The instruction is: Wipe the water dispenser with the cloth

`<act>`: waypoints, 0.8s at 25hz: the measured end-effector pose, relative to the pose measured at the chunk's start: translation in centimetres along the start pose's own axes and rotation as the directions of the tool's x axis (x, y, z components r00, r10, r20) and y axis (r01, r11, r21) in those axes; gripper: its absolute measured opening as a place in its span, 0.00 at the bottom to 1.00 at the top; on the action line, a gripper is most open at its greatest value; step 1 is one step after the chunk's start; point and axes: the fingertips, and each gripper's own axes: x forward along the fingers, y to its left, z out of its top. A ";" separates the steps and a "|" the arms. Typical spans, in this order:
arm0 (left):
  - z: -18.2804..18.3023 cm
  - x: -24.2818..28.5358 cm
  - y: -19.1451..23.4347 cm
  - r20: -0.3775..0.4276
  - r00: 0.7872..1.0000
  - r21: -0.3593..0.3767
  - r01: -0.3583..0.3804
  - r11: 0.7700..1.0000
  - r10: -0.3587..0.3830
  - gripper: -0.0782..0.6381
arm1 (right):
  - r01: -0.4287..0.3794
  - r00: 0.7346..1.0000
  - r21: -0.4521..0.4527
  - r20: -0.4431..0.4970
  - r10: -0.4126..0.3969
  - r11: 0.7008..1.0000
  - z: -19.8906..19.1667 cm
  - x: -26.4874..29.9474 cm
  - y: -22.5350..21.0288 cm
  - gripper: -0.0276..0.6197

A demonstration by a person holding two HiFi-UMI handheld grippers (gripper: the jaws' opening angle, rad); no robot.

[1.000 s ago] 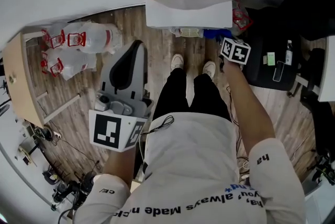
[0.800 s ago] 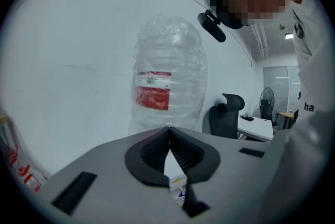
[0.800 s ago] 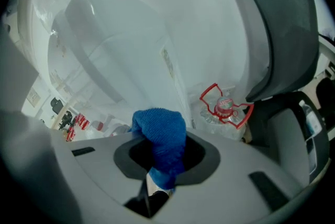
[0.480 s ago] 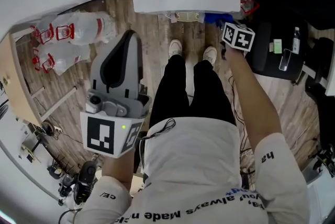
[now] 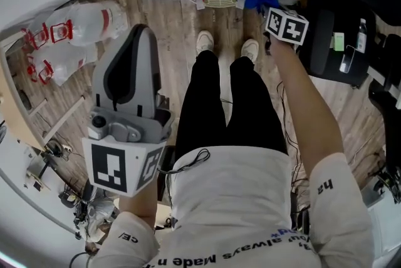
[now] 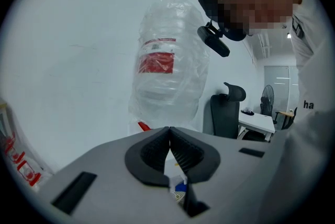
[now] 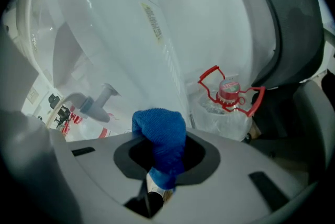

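The right hand-held gripper (image 7: pixel 158 165) is pinching a bunched blue cloth (image 7: pixel 159 134), which bulges out past the jaw tips. The cloth sits close to the white side of the dispenser (image 7: pixel 120 45), though I cannot tell whether it touches the panel. A tap (image 7: pixel 98 101) juts out to the left of the cloth, and a spare bottle (image 7: pixel 227 100) with a red handle stands on the floor just to its right. The left hand-held gripper (image 6: pixel 169 136) is pressed together on nothing and points up at the film-wrapped bottle (image 6: pixel 167 66) on top of the dispenser, well away from the work. The wipe looks about to start or barely begun. The main risk is the grip: the cloth seems held by a narrow fold, so dragging it hard across the panel could pull it free. Too steep an angle could make the jaw tips scrape the panel instead of the cloth. A sweep toward the tap could snag the cloth, and one the other way could knock the spare bottle.
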 end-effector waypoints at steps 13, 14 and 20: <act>-5.5 0.0 1.4 -0.064 0.998 -0.025 -0.017 1.000 0.015 0.14 | 0.016 1.000 0.016 -0.013 -0.016 1.000 -2.5 3.8 -1.1 0.17; -5.7 0.0 1.5 -0.065 0.998 -0.027 -0.016 1.000 0.014 0.14 | 0.020 1.000 0.015 -0.016 -0.019 1.000 -2.6 4.0 -1.1 0.17; -6.5 -0.2 1.9 -0.081 0.997 -0.028 -0.018 0.999 0.016 0.14 | 0.035 0.999 0.043 -0.039 -0.033 0.998 -3.8 5.7 -1.7 0.17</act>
